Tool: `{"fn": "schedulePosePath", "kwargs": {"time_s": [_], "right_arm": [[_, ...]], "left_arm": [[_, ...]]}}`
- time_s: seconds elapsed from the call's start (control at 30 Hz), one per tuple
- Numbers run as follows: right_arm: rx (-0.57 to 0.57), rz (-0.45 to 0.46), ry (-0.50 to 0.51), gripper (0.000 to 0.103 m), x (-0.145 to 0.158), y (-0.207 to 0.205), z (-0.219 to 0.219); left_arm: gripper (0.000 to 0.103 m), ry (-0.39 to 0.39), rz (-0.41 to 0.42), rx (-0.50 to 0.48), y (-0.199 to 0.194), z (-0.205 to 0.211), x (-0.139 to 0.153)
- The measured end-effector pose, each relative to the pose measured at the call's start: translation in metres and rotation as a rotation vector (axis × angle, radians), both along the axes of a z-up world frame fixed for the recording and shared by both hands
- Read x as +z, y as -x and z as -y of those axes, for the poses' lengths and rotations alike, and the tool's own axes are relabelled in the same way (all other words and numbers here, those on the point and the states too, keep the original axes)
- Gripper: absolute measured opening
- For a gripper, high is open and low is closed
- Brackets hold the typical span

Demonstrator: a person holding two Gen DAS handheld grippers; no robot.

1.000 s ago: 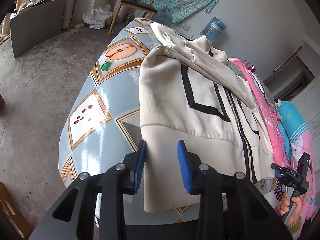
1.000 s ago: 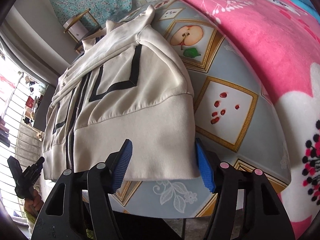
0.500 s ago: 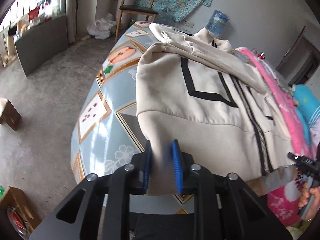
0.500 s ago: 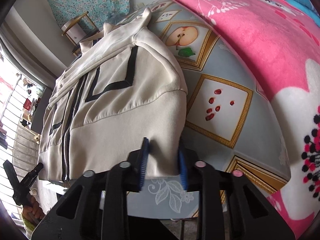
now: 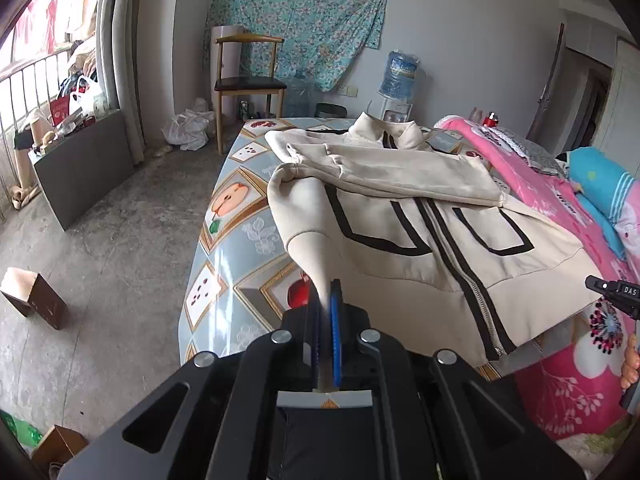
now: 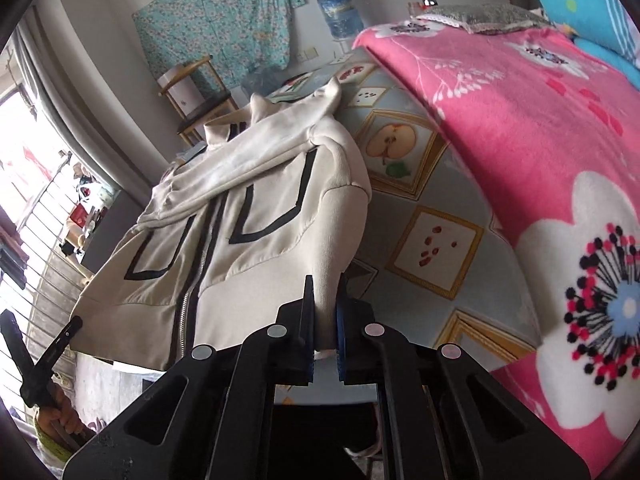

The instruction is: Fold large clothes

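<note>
A cream zip-up jacket (image 5: pixel 400 208) with black stripes lies front-up on the blue fruit-patterned cloth (image 5: pixel 240 248), its sleeves folded across the chest. My left gripper (image 5: pixel 326 292) is shut on the jacket's near hem corner, which rises to it in a taut cone. In the right wrist view the jacket (image 6: pixel 256 208) stretches away to the left. The right gripper (image 6: pixel 325 292) has the other hem corner between its blue pads, and its jaws are closing on the fabric. Both corners are lifted off the cloth (image 6: pixel 436 248).
A pink flowered blanket (image 6: pixel 520 120) covers the surface beside the jacket, with a blue pillow (image 5: pixel 600 184) behind it. A wooden chair (image 5: pixel 248 80), a water bottle (image 5: pixel 400 74) and a white bag (image 5: pixel 188 128) stand at the far wall. A brown box (image 5: pixel 34 296) sits on the concrete floor.
Both grippers closed from open onto the jacket's hem corners, then rose and pulled back, lifting the hem off the cloth.
</note>
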State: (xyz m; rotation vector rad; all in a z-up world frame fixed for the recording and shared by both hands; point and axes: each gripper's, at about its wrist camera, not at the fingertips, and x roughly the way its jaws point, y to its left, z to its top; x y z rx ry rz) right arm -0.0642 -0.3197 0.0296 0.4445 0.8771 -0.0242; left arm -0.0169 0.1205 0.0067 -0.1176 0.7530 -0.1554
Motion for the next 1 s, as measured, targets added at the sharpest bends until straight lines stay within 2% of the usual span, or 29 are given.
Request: {"fn": "schedulePosePath", "kwargs": {"time_s": [0.17,0.33,0.4,0.53,0.6,0.83,0.9,1.0], "right_arm": [[0.011,-0.045,-0.012,0.008,0.003,0.030,0.003],[0.005,-0.116,-0.026,0.008,-0.016,0.036,-0.001],[0.003,-0.115,-0.030,0.008,-0.018,0.030,-0.002],[0.027,-0.060,-0.009,0.008,-0.005,0.001,-0.002],[0.040,-0.029,0.017,0.008,0.003,-0.016,-0.003],[0.089,0.030,0.038,0.009,0.012,-0.087,-0.001],[0.097,0.022,0.044,0.010,0.006,-0.114,0.002],[0.084,-0.025,0.036,0.019,-0.015,-0.155,0.008]], "left_arm": [[0.004,0.059,-0.052,0.002,0.031,-0.019,0.002],[0.004,0.108,-0.107,0.007,0.043,-0.023,-0.011],[0.004,0.126,-0.106,0.011,0.038,-0.022,-0.011],[0.004,0.144,-0.041,-0.016,0.022,-0.020,0.007],[0.005,0.150,-0.032,-0.021,0.008,-0.021,0.012],[0.005,0.273,-0.129,0.013,-0.077,-0.041,0.002],[0.006,0.294,-0.152,0.029,-0.101,-0.043,-0.003],[0.012,0.292,-0.182,0.064,-0.127,-0.045,-0.016]]}}
